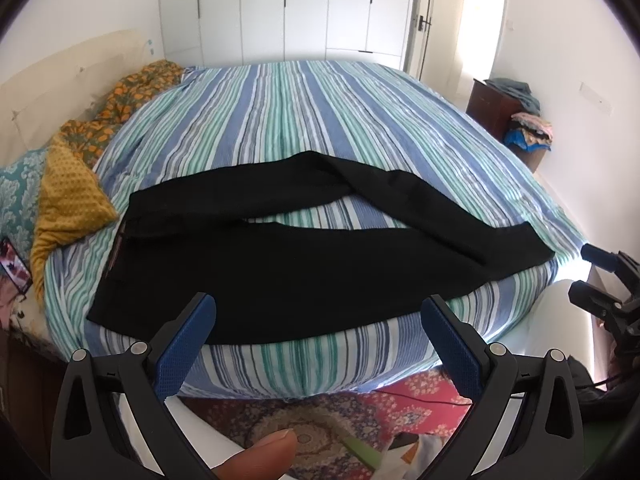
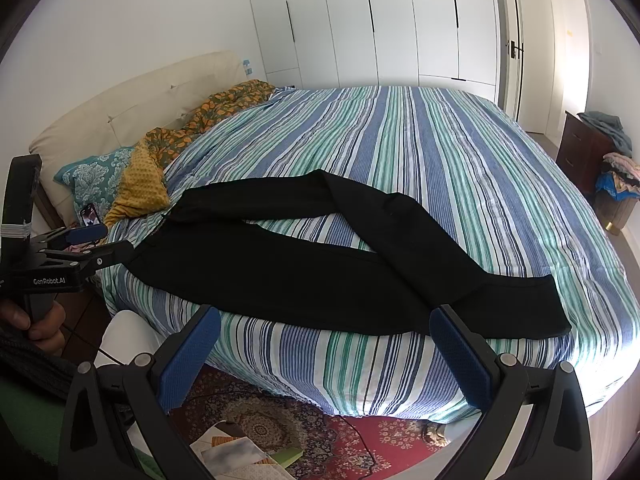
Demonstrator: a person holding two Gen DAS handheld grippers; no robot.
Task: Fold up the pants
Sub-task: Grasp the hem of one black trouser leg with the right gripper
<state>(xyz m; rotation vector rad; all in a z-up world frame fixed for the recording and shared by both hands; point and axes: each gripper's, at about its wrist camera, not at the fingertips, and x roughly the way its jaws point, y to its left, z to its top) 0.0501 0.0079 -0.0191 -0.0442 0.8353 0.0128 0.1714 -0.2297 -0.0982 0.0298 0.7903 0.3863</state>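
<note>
Black pants lie spread on the striped bed, waistband at the left, the two legs running right with a gap of sheet between them and crossing near the hems. They also show in the right wrist view. My left gripper is open and empty, held off the bed's near edge by the nearer leg. My right gripper is open and empty, off the near edge toward the leg ends. Each gripper shows in the other's view: the right one, the left one.
Pillows and a yellow blanket lie at the headboard end, with a phone beside them. A patterned rug with papers and a cable covers the floor below me. A dark dresser with clothes stands at the right.
</note>
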